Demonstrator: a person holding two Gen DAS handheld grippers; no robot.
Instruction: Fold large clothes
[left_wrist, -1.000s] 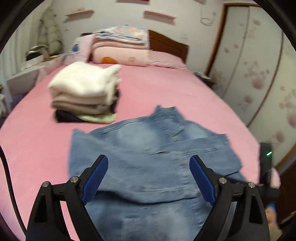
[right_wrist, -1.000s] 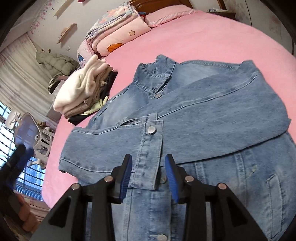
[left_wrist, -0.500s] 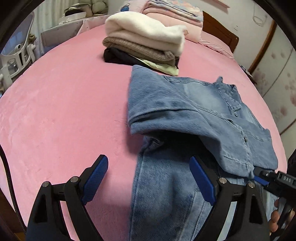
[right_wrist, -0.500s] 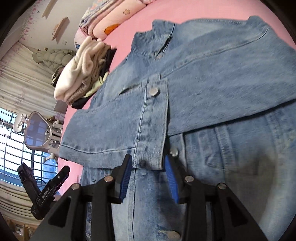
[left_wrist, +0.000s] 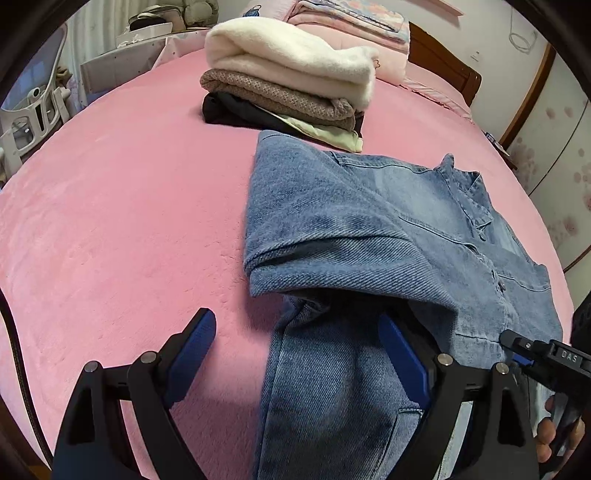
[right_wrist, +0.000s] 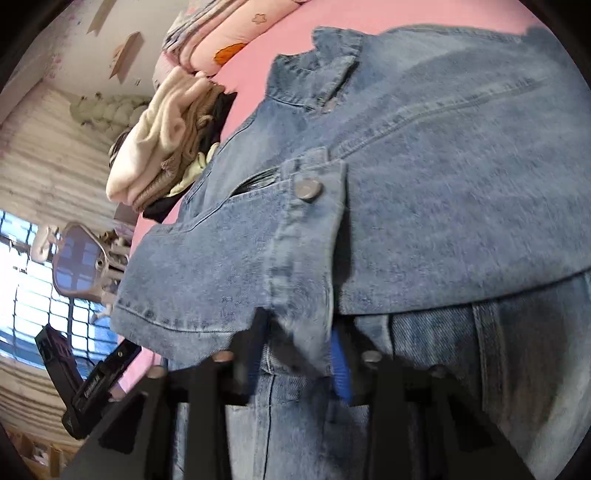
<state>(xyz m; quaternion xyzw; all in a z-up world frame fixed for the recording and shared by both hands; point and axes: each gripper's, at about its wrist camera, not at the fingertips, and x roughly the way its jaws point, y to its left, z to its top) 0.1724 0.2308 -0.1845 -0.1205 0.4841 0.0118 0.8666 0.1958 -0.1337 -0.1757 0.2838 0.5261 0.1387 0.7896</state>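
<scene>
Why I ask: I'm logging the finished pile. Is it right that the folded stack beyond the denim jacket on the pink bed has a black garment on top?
Not quite. In the left wrist view the folded stack beyond the denim jacket on the pink bed has a cream garment on top; the black one lies near the bottom.

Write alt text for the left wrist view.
A blue denim jacket, sleeves folded across its front, lies on a pink bedspread, with the open left gripper straddling its lower edge. Behind it sits a stack of folded sweaters, cream on top.
</scene>
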